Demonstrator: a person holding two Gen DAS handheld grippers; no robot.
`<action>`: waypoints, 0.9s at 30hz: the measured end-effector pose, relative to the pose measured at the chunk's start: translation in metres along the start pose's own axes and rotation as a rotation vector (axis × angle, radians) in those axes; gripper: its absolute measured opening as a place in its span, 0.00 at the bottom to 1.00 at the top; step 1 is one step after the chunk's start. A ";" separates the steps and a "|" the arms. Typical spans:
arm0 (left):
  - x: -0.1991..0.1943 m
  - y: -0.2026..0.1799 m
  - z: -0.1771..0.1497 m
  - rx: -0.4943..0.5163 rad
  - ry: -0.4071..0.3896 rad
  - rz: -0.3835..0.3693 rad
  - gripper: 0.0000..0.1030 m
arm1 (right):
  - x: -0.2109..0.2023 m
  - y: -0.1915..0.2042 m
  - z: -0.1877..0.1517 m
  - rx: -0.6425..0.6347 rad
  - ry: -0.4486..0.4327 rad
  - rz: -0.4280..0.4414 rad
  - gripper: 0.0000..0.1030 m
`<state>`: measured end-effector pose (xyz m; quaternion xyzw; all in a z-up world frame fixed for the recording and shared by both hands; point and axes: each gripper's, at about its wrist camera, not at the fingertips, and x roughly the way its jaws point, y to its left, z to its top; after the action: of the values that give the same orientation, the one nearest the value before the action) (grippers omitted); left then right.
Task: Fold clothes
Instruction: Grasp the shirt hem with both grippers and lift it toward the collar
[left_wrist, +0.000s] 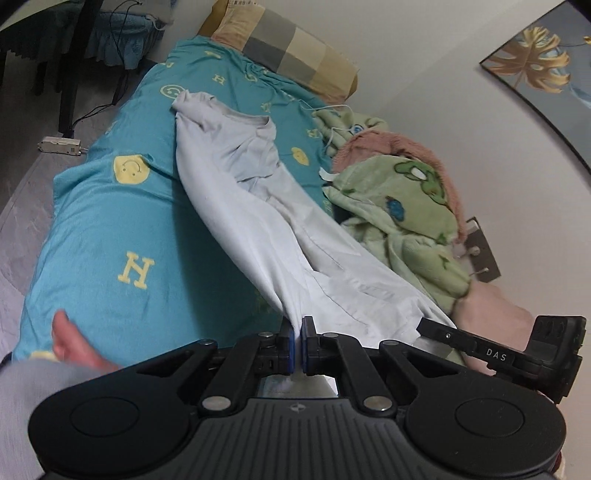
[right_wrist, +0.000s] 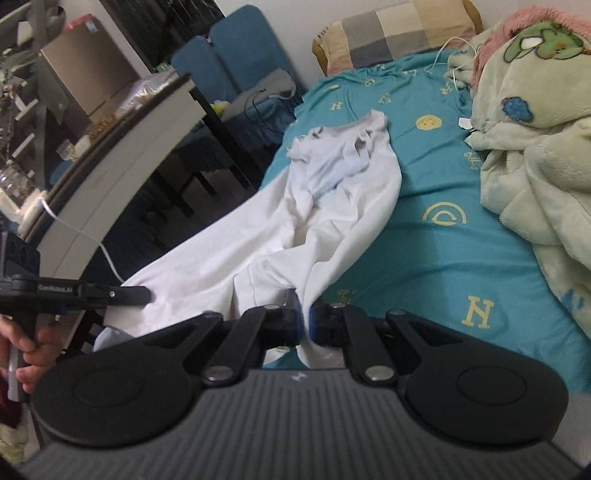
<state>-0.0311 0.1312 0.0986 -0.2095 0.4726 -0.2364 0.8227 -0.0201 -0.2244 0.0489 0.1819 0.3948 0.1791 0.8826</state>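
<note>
- The left gripper (left_wrist: 298, 334) is clenched on a bunched edge of the white garment (left_wrist: 258, 206); the cloth rises out from between its blue pads and stretches away toward the bed.
- The right gripper (right_wrist: 303, 317) is likewise clenched on the white garment (right_wrist: 332, 206), a fold of cloth pinched between its jaws.
- In the right wrist view the left gripper (right_wrist: 146, 294) shows at the left edge, its handle gripped by a hand (right_wrist: 31, 354); in the left wrist view the right gripper (left_wrist: 421, 326) reaches in from the right, beside the garment's near hem.
- The garment hangs between both grippers at its near end, and its far end, with the neckline, lies crumpled on the teal bedsheet (left_wrist: 110, 229).
- The teal bedsheet (right_wrist: 461, 236), printed with yellow letters and smiley faces, lies under and around the garment on both sides.
- A green fleece blanket (left_wrist: 410, 206) with a pink edge is heaped on the bedsheet to the garment's right, near it but apart in the right wrist view (right_wrist: 535, 147).
- Beyond the garment, at the head of the bedsheet, rests a checked pillow (left_wrist: 291, 48).
- Left of the bedsheet stands a dark table (right_wrist: 122, 147) with clutter on it.
</note>
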 end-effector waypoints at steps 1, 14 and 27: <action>-0.008 -0.003 -0.013 0.005 0.001 -0.002 0.03 | -0.009 0.000 -0.007 -0.007 -0.004 0.006 0.07; -0.052 -0.007 -0.030 0.068 -0.083 0.020 0.04 | -0.021 0.013 -0.008 -0.033 -0.081 0.025 0.07; 0.079 0.032 0.140 0.091 -0.186 0.160 0.04 | 0.124 -0.035 0.116 0.027 -0.107 -0.026 0.08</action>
<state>0.1328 0.1275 0.0919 -0.1547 0.3983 -0.1708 0.8878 0.1513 -0.2186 0.0264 0.1979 0.3518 0.1523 0.9021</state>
